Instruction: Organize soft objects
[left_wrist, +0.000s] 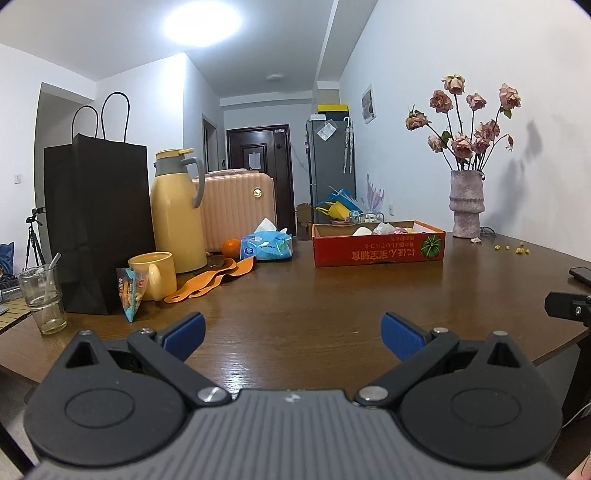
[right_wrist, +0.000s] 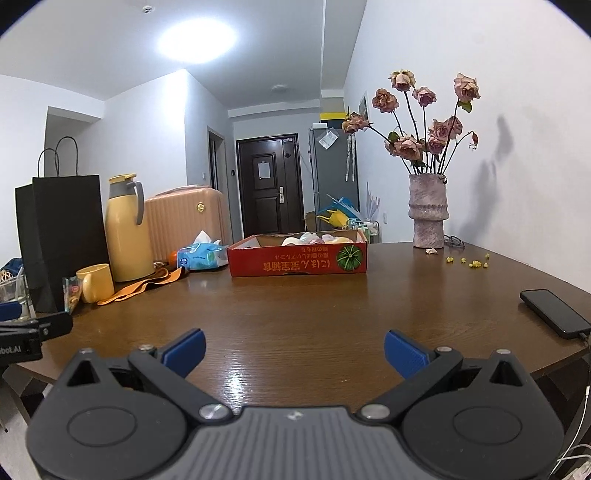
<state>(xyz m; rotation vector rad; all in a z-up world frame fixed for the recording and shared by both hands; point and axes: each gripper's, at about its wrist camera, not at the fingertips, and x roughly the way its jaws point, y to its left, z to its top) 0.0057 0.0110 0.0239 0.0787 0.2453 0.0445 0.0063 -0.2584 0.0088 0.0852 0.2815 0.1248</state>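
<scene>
A red cardboard box (left_wrist: 378, 251) (right_wrist: 297, 260) stands at the far side of the brown table and holds several pale soft objects (left_wrist: 373, 229) (right_wrist: 314, 238), seen only above its rim. My left gripper (left_wrist: 291, 334) hovers open over the near table edge, nothing between its blue pads (left_wrist: 184, 334). My right gripper (right_wrist: 293, 352) is open too, empty, well short of the box. In the right wrist view the left gripper's black body (right_wrist: 33, 336) shows at the left edge. A blue tissue pack (left_wrist: 266, 245) (right_wrist: 202, 254) lies left of the box.
At the left stand a black paper bag (left_wrist: 96, 225), yellow thermos (left_wrist: 177, 214), yellow mug (left_wrist: 153, 275), glass (left_wrist: 42, 299), snack packet (left_wrist: 130, 293), orange strips (left_wrist: 212, 278) and an orange (left_wrist: 231, 246). A vase of dried roses (right_wrist: 428, 210) and a phone (right_wrist: 554, 312) sit right.
</scene>
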